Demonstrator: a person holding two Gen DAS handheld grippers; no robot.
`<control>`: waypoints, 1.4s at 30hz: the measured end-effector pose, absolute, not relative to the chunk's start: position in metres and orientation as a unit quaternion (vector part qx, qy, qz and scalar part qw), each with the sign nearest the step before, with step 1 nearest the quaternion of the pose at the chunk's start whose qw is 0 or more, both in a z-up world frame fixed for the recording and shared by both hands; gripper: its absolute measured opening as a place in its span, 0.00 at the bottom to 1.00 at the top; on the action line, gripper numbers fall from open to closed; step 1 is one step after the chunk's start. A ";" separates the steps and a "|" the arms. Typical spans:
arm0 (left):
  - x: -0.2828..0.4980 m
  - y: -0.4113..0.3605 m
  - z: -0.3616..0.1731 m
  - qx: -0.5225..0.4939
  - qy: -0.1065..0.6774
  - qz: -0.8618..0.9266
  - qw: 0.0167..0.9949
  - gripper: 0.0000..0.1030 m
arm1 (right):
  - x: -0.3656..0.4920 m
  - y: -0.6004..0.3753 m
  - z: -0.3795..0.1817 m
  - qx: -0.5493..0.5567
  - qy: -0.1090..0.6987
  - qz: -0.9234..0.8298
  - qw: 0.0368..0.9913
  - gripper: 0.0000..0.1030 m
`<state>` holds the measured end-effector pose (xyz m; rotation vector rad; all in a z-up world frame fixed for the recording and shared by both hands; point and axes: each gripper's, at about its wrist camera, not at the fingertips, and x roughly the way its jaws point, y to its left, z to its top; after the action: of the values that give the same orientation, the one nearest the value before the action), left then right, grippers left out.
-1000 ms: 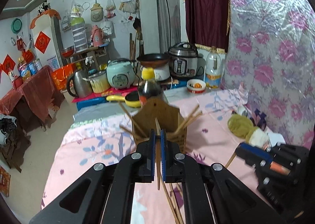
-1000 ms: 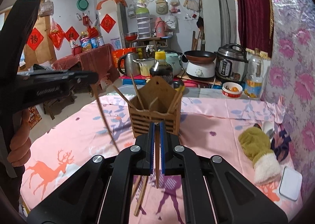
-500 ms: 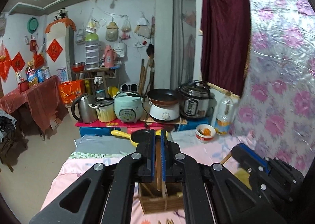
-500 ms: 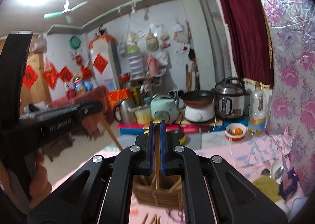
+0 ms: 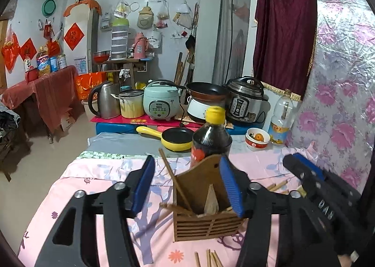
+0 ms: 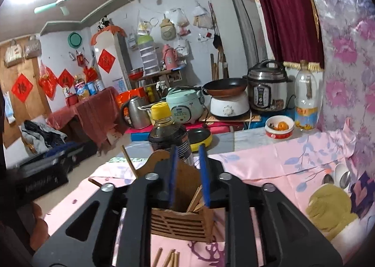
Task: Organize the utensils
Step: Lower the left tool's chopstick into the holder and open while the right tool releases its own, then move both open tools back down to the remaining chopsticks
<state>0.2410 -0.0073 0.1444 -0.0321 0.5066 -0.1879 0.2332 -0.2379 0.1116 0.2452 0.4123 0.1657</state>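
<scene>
A wooden utensil holder (image 5: 206, 217) stands on the pink cloth table with several chopsticks (image 5: 174, 181) leaning in it. My left gripper (image 5: 187, 183) is wide open and empty, its blue pads either side of the holder's top. My right gripper (image 6: 189, 173) is open with a narrower gap and empty, right above the same holder (image 6: 180, 222), where chopsticks (image 6: 195, 199) rest inside. Loose chopsticks lie on the cloth in front of the holder in the left wrist view (image 5: 208, 258) and the right wrist view (image 6: 168, 257).
A dark sauce bottle (image 5: 211, 135) with a yellow cap stands just behind the holder. A yellow pan (image 5: 174, 139), a small bowl (image 5: 256, 138) and a plastic bottle (image 5: 281, 117) sit further back. A green mitt (image 6: 328, 208) lies at the right. Cookers line the back.
Both grippers opened and let their chopsticks go into the holder. Both views tilted back down toward the holder.
</scene>
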 end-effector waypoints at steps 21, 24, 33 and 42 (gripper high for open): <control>0.215 0.018 0.146 0.001 0.248 -0.017 0.969 0.94 | 0.171 -0.226 0.138 0.084 0.145 0.070 0.983 0.94; 0.207 0.022 0.148 0.000 0.248 -0.007 0.969 0.94 | 0.163 -0.230 0.138 0.083 0.147 0.061 0.984 0.94; 0.173 0.025 0.147 -0.014 0.256 -0.005 0.967 0.94 | 0.108 -0.238 0.146 0.076 0.119 0.079 0.987 0.94; 0.134 0.026 0.057 0.017 0.336 -0.021 0.941 0.94 | 0.067 -0.253 0.099 0.075 0.186 0.089 0.976 0.94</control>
<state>0.1339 0.0257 0.0571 0.0348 0.6854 -0.0434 0.0671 -0.2526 0.0989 0.1515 0.3748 0.1788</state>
